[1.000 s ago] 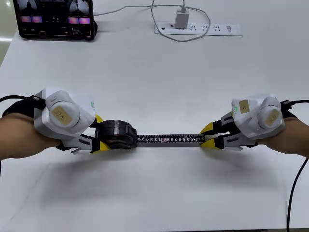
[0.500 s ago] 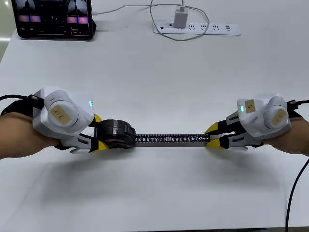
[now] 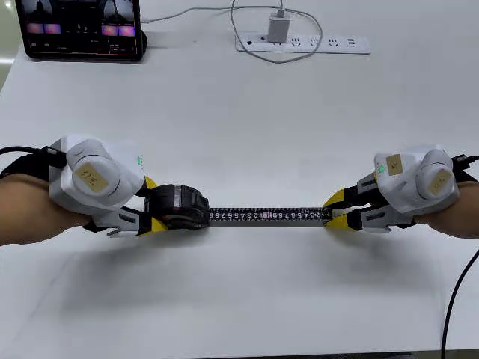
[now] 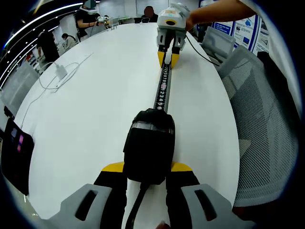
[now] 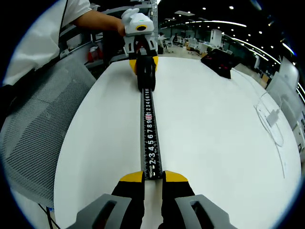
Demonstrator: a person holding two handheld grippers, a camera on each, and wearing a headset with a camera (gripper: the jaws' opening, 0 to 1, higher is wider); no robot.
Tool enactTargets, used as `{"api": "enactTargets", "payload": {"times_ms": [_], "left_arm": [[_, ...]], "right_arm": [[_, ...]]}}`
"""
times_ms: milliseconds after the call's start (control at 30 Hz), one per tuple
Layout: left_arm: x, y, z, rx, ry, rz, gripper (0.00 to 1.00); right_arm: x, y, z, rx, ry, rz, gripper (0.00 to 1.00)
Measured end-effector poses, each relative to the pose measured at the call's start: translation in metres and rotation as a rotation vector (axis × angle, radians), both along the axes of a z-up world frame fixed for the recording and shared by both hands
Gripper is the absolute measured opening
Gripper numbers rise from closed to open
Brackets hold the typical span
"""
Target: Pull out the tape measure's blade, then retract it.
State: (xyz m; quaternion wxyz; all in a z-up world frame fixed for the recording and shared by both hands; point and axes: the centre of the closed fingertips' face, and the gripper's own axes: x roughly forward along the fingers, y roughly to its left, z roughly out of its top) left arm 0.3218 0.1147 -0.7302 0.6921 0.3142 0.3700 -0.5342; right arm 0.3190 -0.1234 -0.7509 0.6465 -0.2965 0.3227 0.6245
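A black tape measure case (image 3: 177, 207) rests on the white table, held between the yellow-tipped jaws of my left gripper (image 3: 153, 203), which is shut on it. In the left gripper view the case (image 4: 149, 145) sits just ahead of that gripper (image 4: 147, 168). The black blade (image 3: 266, 215) with white numbers runs rightward from the case, just above the tabletop. My right gripper (image 3: 336, 210) is shut on the blade's end. Seen from the right gripper view, the blade (image 5: 149, 137) stretches from the right gripper (image 5: 153, 176) to the far case (image 5: 146, 75).
A tablet (image 3: 81, 30) with a lit screen stands at the table's back left. A white power strip (image 3: 303, 44) with a plugged charger and looped cable lies at the back centre. A black cable (image 3: 455, 299) hangs near the front right edge. Mesh chairs (image 4: 255, 119) stand beside the table.
My right gripper has moved to the right with the blade's end, so more of the blade is out of the case. The left gripper and case have stayed put.
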Motion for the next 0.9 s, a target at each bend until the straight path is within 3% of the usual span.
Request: {"api": "enactTargets", "payload": {"times_ms": [900], "left_arm": [[0.000, 0.000, 0.000, -0.003, -0.002, -0.001, 0.26]], "right_arm": [[-0.002, -0.029, 0.001, -0.049, 0.002, -0.005, 0.09]]}}
